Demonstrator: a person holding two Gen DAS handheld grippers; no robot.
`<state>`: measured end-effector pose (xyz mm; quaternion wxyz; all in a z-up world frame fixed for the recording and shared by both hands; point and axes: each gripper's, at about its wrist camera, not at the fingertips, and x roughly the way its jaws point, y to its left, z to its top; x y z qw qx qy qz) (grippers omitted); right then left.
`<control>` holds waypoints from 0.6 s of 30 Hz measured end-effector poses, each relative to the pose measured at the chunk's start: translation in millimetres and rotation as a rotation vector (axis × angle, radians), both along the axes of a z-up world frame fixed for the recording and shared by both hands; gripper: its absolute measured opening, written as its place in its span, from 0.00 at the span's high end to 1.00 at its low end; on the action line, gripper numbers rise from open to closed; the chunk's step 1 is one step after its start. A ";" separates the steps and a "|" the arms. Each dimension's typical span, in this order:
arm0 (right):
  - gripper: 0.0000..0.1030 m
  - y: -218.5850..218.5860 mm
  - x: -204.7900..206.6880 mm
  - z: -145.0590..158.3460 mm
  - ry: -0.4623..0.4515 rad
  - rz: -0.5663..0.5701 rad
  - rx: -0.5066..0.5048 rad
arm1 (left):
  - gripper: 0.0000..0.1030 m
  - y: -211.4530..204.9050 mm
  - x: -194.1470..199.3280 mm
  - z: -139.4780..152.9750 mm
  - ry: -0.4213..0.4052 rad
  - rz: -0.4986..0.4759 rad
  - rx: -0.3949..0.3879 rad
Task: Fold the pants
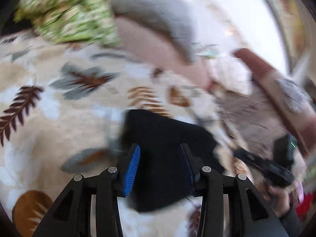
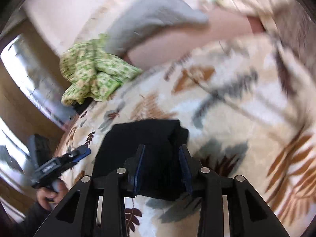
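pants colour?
Black pants, folded on the leaf-print blanket; clearest in the right wrist view.

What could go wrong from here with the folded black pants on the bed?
Both views are blurred, so this is a judgement.
1. The black pants sit as a compact bundle, and the right gripper or left gripper, hovering open close above, could snag a layer and undo the fold.
2. The leaf-print blanket looks soft and uneven, so the bundle may slump.

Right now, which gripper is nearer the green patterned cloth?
Left, by a modest margin as I read it. The left gripper hovers over the folded black pants, on the side toward the green patterned cloth. The right gripper is on the pants' far side.
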<state>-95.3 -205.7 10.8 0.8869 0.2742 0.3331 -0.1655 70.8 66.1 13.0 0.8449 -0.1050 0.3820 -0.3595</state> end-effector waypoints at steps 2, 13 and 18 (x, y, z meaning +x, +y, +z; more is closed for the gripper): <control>0.68 22.7 11.2 5.5 0.004 0.087 -0.078 | 0.78 -7.9 -20.7 -3.7 -0.031 -0.084 0.034; 0.91 95.7 53.6 -47.8 0.316 0.282 -0.329 | 0.95 -30.1 -26.9 -50.8 0.032 -0.087 0.201; 0.90 65.4 20.7 -43.1 0.324 0.174 -0.291 | 0.95 -32.2 -16.7 -51.0 0.044 -0.088 0.179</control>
